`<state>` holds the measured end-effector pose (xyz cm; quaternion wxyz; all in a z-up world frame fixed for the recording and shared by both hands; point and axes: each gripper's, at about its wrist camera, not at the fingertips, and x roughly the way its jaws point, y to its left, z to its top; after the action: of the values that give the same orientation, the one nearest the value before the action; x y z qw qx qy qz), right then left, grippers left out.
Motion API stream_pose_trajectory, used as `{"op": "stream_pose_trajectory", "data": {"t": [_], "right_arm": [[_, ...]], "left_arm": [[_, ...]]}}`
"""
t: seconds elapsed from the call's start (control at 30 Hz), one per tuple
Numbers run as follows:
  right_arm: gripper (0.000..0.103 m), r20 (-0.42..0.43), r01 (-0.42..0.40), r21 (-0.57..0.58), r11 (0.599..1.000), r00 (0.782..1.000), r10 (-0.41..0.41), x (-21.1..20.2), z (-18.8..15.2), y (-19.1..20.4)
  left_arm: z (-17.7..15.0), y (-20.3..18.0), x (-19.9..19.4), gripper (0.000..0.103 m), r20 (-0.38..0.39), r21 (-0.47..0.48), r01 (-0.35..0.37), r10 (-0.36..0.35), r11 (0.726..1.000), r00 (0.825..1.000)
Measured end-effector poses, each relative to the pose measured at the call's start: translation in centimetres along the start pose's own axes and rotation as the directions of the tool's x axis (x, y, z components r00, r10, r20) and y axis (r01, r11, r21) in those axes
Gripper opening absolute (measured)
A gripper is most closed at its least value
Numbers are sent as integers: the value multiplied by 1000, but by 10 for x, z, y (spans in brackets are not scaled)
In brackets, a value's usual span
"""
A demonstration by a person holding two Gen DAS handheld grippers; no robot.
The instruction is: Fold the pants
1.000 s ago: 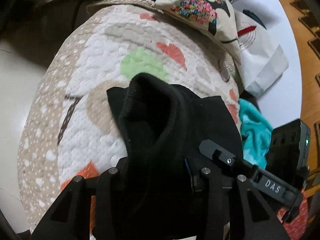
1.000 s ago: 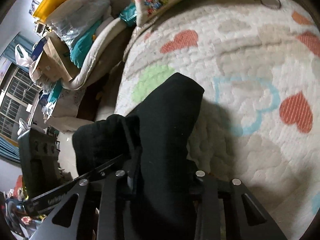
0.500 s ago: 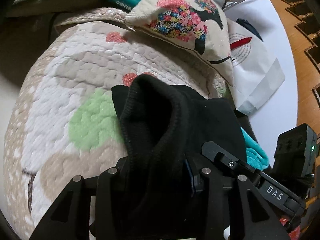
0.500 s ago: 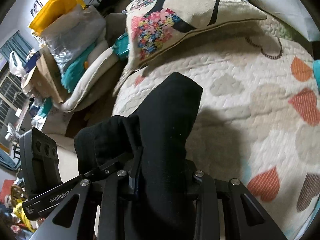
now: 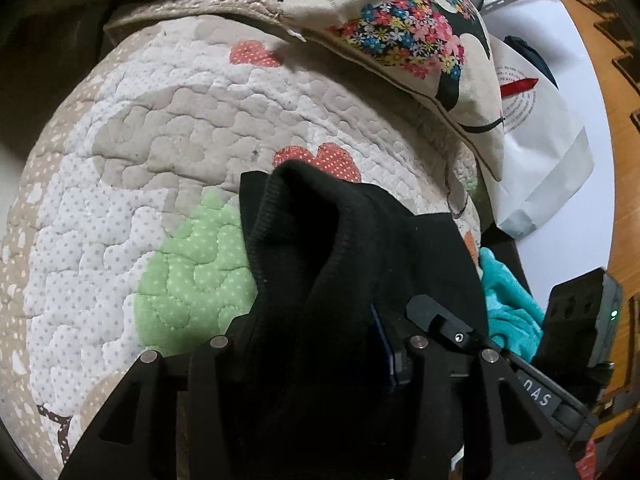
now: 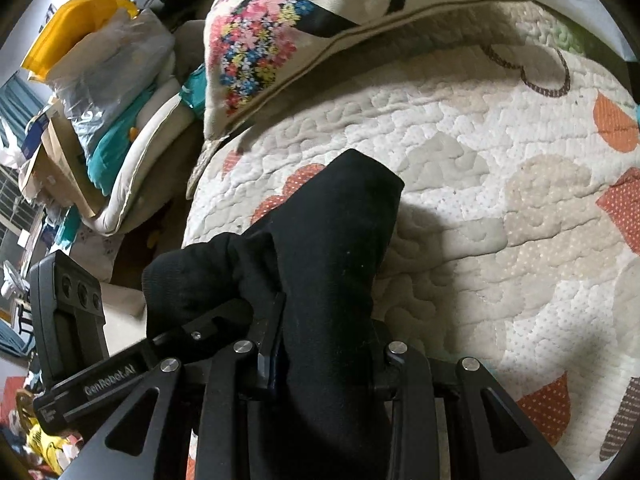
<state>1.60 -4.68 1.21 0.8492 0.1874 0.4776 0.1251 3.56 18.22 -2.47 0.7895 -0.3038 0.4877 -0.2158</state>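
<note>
Risk: my left tool (image 5: 320, 344) jaws opening with pants (image 5: 344, 264) bunched between them; cloth may slip out early, drop in heap, fold edge go uneven. My right tool (image 6: 324, 360) clamped on pants (image 6: 328, 264); lone grip could drag cloth askew. Pants hang from both tools, over quilt (image 5: 120, 220) on bed, near pillow (image 5: 420, 32) at far edge.

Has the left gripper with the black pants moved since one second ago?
Yes. The left gripper, black pants between its opening jaws, moved across the quilt toward the flowered pillow; the green heart slid beside it.
</note>
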Motion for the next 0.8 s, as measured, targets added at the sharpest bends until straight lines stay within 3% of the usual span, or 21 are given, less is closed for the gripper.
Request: {"op": "stream_pose_trajectory", "data": {"t": [0.27, 0.37, 0.57, 0.8], "right_arm": [[36, 12, -29, 55, 998, 1000, 29, -1, -5, -13], [44, 12, -45, 100, 994, 999, 44, 1, -6, -21], [64, 25, -109, 252, 962, 994, 107, 4, -10, -51], [69, 48, -122, 301, 946, 992, 113, -2, -19, -62]], "left_arm": [[4, 21, -1, 48, -22, -119, 85, -88, 989, 996], [4, 33, -1, 48, -24, -182, 128, -135, 975, 991], [2, 52, -1, 48, -16, -288, 216, -230, 933, 973], [-3, 78, -11, 48, 7, -397, 282, -305, 873, 952]]}}
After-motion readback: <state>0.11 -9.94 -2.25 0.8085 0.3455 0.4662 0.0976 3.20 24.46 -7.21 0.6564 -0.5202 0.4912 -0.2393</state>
